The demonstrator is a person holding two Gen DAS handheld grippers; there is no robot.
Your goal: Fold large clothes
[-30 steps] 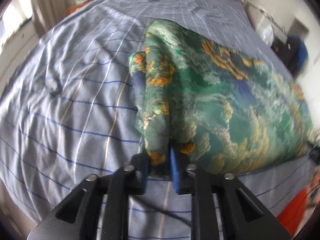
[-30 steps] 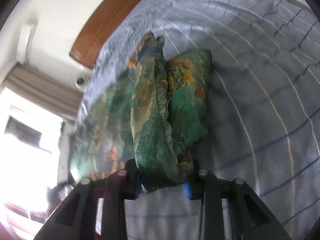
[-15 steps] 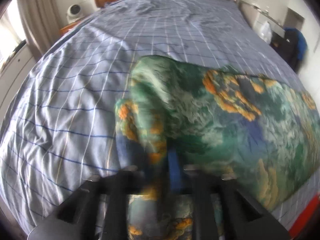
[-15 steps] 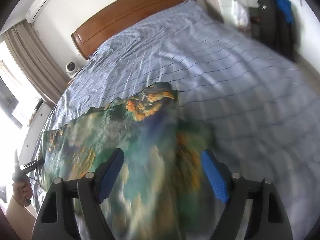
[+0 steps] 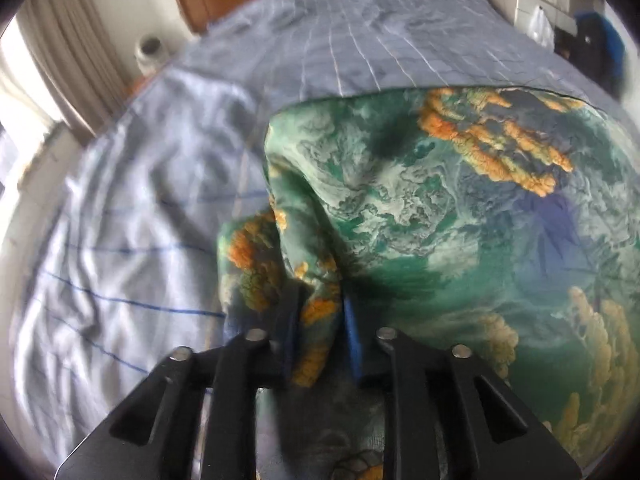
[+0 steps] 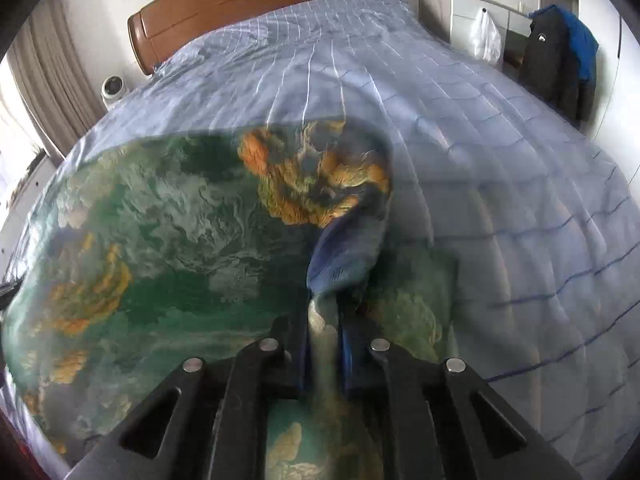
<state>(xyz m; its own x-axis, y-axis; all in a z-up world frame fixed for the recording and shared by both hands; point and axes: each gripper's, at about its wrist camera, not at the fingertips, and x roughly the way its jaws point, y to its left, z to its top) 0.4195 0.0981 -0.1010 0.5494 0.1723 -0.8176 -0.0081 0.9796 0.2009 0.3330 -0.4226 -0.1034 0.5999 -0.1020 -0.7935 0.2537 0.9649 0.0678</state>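
Observation:
A large green garment [image 5: 440, 220] printed with orange and blue patches lies spread over the striped blue bedsheet [image 5: 140, 220]. A bunched fold at its left edge sits between the pads of my left gripper [image 5: 320, 320] and rises from them in a tented ridge. Those jaws are opening but still touch the cloth. In the right wrist view the same garment [image 6: 160, 240] fills the left half. My right gripper [image 6: 324, 332] is shut on a narrow blue and green fold at the garment's right edge.
The bedsheet [image 6: 500, 160] runs up to a wooden headboard [image 6: 248, 4]. A dark and blue jacket [image 6: 560, 68] and a white plastic bag [image 6: 484, 38] hang at the right wall. A round white device [image 6: 114, 88] and curtains [image 6: 52, 80] stand left of the bed.
The right jaws stood wide open over the garment half a second ago and have now shut on a fold. The garment has gone from a bunched ridge to a broad spread.

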